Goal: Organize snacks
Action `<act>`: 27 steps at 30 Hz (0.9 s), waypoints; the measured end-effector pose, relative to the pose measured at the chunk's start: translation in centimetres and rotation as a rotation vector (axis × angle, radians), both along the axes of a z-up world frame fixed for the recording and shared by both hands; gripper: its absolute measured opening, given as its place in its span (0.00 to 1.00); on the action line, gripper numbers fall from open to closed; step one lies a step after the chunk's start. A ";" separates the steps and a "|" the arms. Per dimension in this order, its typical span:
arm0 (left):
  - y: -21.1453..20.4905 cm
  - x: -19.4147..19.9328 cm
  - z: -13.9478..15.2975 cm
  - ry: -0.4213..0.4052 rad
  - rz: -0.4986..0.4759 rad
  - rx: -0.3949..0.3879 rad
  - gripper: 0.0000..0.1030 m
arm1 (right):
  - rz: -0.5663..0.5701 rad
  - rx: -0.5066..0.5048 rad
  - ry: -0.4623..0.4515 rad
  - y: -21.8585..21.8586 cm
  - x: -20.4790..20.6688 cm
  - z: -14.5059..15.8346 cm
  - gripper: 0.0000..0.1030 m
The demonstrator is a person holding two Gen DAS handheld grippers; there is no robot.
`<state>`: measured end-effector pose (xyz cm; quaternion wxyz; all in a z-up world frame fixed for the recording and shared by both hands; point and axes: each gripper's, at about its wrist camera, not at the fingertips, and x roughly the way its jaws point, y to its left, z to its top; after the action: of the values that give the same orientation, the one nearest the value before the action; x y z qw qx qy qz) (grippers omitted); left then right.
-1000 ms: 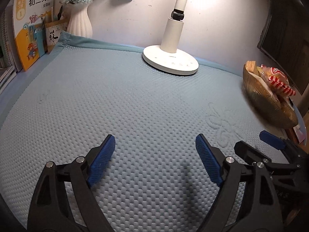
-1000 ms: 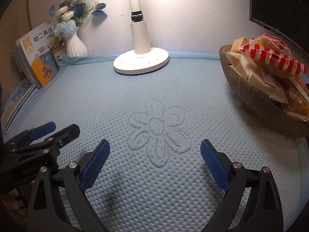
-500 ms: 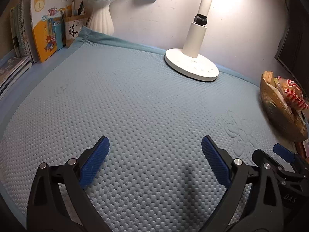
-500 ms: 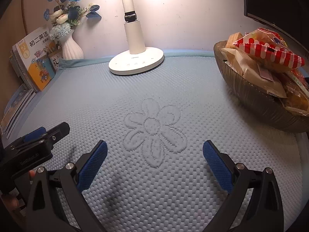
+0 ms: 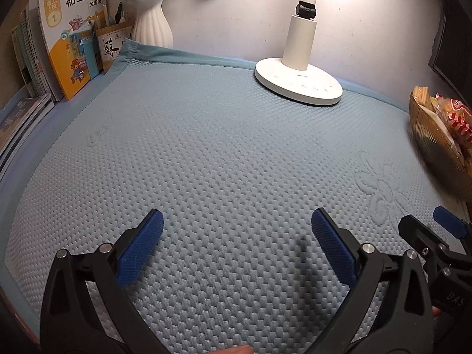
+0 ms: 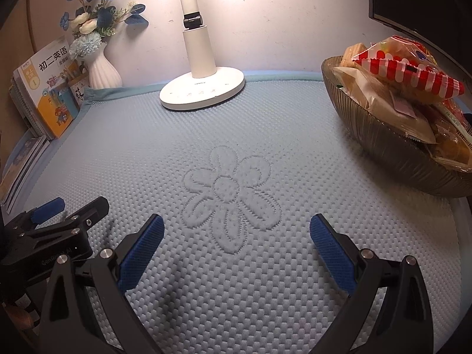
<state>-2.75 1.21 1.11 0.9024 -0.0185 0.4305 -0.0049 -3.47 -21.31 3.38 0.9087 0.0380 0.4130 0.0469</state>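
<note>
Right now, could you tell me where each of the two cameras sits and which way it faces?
Left wrist: on the left gripper, jaws open, facing the wall across the blue mat; the right gripper's tip and a fingertip show.
Right wrist: on the right gripper, jaws open, over the stitched flower, the snack bowl to its right; the left gripper pokes in.
Both share the lamp, vase, books and bowl.
</note>
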 end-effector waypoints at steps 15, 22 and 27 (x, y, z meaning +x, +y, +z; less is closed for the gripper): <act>-1.2 -0.2 0.5 -0.021 0.004 0.094 0.97 | -0.008 -0.016 -0.007 0.2 -0.3 0.0 0.95; -1.2 -0.5 0.9 -0.046 0.013 0.107 0.97 | -0.020 -0.024 -0.010 0.2 -0.5 0.0 0.95; -1.2 -0.4 0.9 -0.043 0.007 0.105 0.97 | -0.020 -0.029 -0.010 0.3 -0.4 0.0 0.95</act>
<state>-3.17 -0.04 1.99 0.9113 0.0276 0.4104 0.0205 -3.88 -21.03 3.38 0.9117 0.0288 0.4086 0.0322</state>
